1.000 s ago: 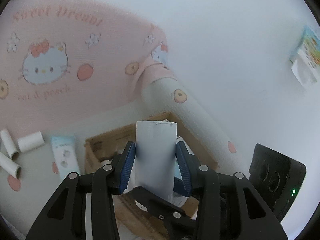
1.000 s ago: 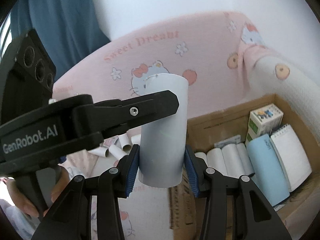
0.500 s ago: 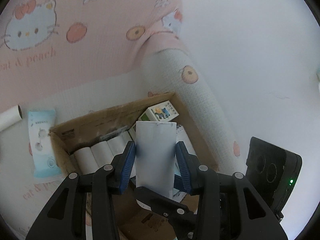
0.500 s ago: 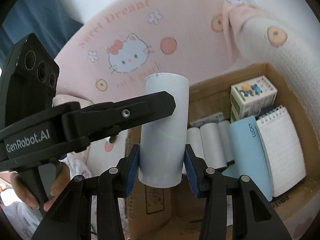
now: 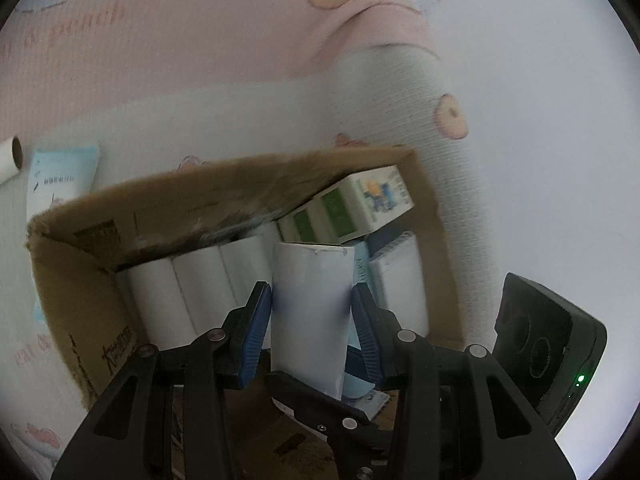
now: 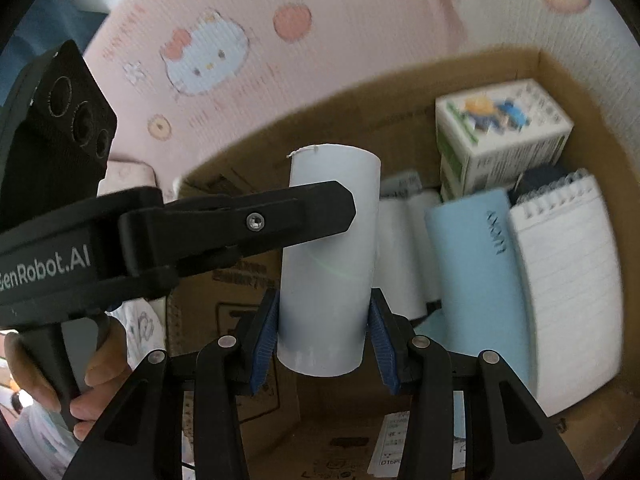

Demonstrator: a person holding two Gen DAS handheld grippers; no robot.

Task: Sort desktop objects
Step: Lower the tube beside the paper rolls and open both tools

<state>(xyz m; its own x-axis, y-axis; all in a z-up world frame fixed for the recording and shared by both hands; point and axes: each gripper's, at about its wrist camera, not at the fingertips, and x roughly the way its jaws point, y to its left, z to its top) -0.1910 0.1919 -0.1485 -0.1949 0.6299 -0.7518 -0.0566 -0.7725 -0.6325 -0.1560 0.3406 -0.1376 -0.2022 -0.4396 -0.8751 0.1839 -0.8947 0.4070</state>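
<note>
Above the box, white tube clamped upright by both the left gripper and right gripper, white rolls, notepad and carton inside the box.

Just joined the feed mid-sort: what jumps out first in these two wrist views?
A white paper tube dominates both views, gripped at once by the left gripper and the right gripper, right over an open cardboard box. Inside the box, more white tubes lie side by side on its left, with a blue pouch, a spiral notepad and a small printed carton on its right.
</note>
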